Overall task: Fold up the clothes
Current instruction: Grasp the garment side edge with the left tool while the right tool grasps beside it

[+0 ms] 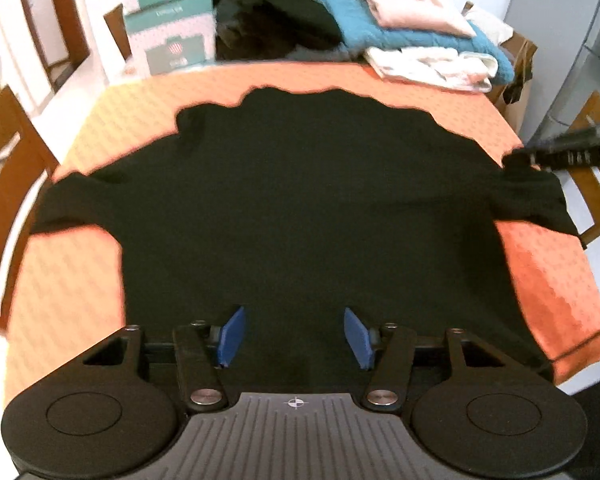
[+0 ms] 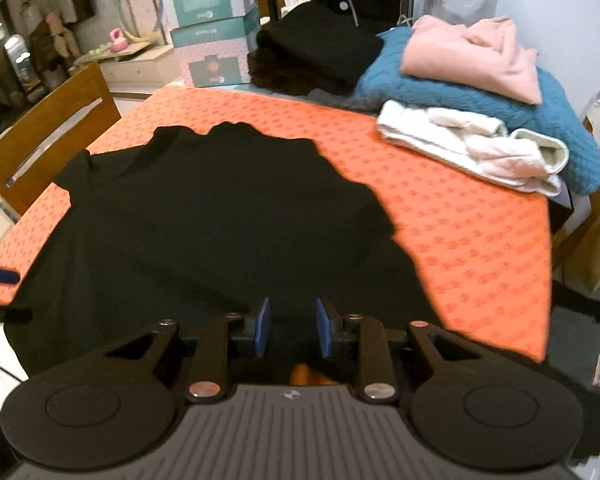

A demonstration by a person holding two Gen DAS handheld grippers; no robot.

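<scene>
Low over the black shirt (image 1: 300,208), both grippers, left (image 1: 295,336) and right (image 2: 290,330), hang with jaws apart (gripping nothing).

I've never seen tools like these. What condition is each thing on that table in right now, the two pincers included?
Black shirt: spread flat on the table, unfolded, one sleeve at each side.
Orange tablecloth: covering the table, partly under the shirt.
Left gripper: jaws wide open, holding nothing.
Right gripper: jaws open, narrower gap, nothing between them.
Pink garment: folded, atop the teal blanket.
White garment: folded loosely, beside the blanket.
</scene>
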